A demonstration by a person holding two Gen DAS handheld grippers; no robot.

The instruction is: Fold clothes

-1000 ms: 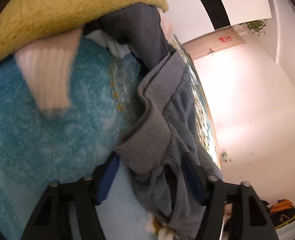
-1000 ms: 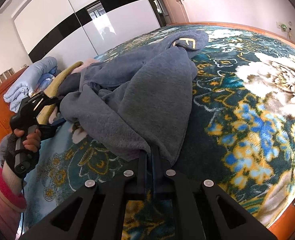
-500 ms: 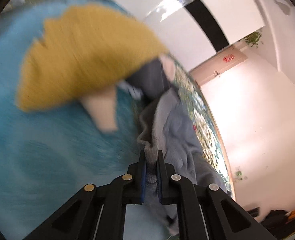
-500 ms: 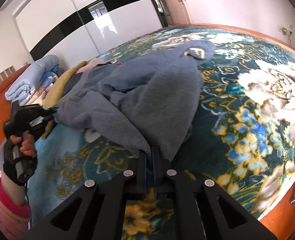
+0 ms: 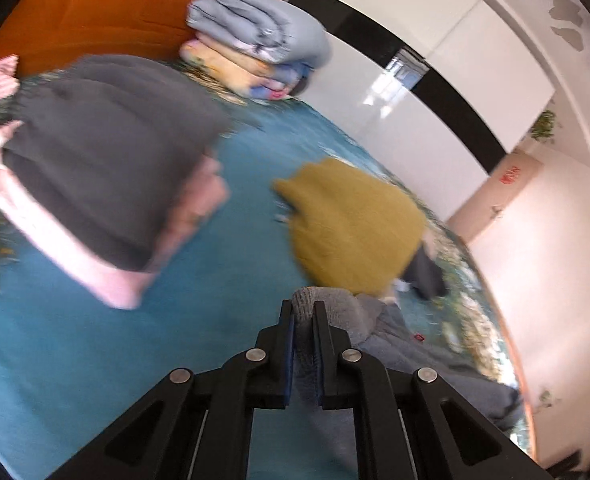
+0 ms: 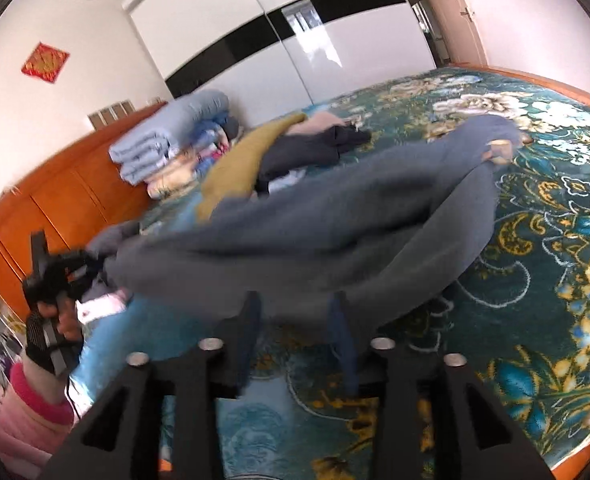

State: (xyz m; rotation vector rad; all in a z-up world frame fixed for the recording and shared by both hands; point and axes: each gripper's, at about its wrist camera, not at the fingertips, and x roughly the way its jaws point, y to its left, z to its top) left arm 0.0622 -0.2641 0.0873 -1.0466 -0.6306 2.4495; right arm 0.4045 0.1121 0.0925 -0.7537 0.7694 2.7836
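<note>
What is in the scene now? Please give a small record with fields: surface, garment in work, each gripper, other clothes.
surface: bed with floral bedspread
garment in work: grey sweatshirt, stretched across the bed
left gripper: shut on the sweatshirt's ribbed cuff
right gripper: jaws opening, sweatshirt hem lies just beyond them
other clothes: mustard sweater; folded dark grey and pink stack; folded blue quilt

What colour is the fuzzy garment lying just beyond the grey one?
Mustard yellow. The fuzzy garment shows best in the left wrist view, behind the grey garment.
</note>
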